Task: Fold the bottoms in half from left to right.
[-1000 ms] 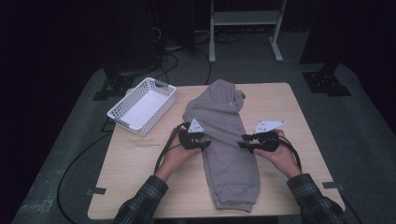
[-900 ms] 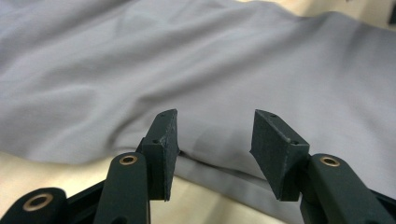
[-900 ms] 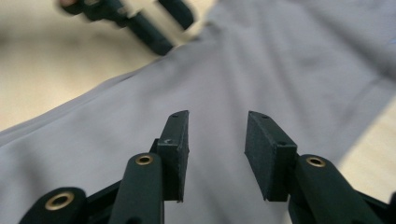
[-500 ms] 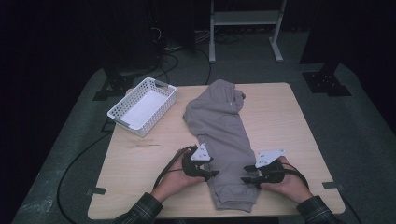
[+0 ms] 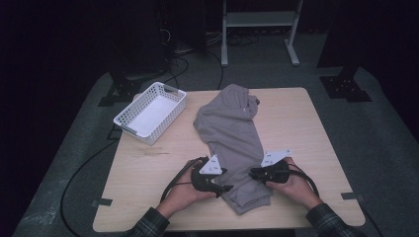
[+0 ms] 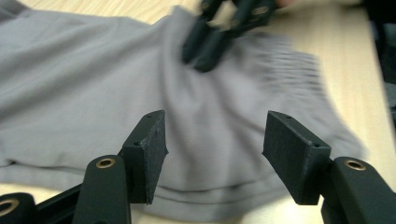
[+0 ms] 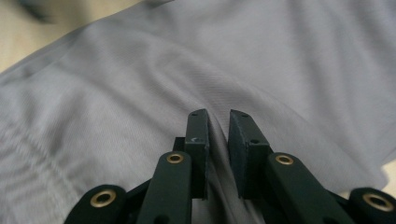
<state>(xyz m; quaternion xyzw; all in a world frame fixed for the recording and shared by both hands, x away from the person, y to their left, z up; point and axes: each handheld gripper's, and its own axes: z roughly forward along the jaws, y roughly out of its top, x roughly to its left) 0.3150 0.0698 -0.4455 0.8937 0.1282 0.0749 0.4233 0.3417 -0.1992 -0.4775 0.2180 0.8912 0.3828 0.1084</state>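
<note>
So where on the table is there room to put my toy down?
The table is bare to the right of the grey garment, up to its far right corner. There is also a bare strip between the white basket and the near left edge. The near middle is crowded: the left gripper and right gripper work at the garment.

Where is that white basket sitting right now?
In the high view the white basket sits at the table's far left corner, left of the grey garment.

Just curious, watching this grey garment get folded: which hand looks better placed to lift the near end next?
Probably the right: its tongs have just been closing, fabric of the grey garment between them. The left tongs stand open above the hem.
</note>
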